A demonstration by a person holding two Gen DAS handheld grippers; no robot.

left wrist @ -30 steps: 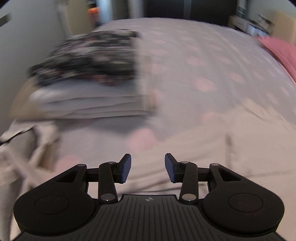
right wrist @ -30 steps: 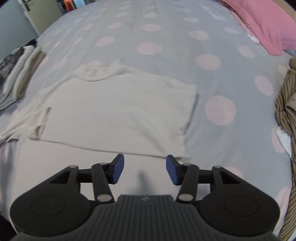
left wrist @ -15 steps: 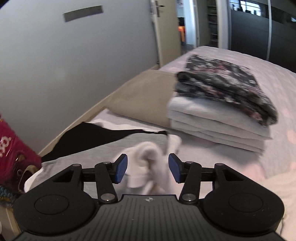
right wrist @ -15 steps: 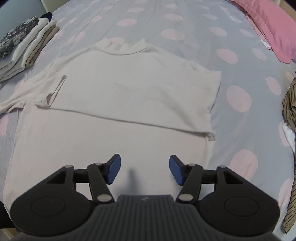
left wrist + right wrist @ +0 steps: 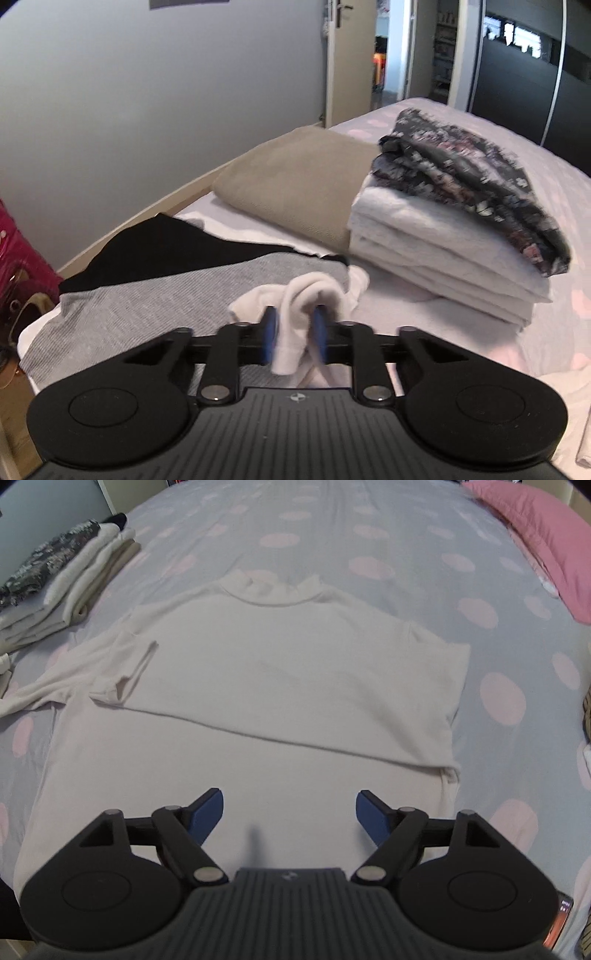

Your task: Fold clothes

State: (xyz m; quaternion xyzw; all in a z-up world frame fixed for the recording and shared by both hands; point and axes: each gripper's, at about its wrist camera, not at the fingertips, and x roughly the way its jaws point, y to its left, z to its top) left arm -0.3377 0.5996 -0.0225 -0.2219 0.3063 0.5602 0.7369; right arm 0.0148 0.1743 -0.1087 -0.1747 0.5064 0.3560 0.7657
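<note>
Right wrist view looks down on the bed [image 5: 388, 528], its grey cover dotted with pale pink spots, with a pink pillow [image 5: 539, 535] at the far right corner. Spread flat across the middle of the bed lies the cream shirt [image 5: 280, 672], collar away from the camera, its upper half folded down over the lower and one long sleeve trailing off to the left. At the left edge of the bed sits a stack of folded clothes [image 5: 70, 587], a dark flowered piece on top. The right gripper [image 5: 290, 814] hovers over the near hem of the shirt; its jaws have just been opening and now stand wide apart with nothing between them.

From the left wrist, the same stack [image 5: 454, 236] rests beside a tan blanket [image 5: 295, 181], with a grey garment [image 5: 155, 306] and a black one [image 5: 162, 247] lying nearer. The left gripper [image 5: 293, 334] has just been closing, and its blue pads [image 5: 269, 338] now pinch the bunched end of the shirt's sleeve [image 5: 306, 299].
</note>
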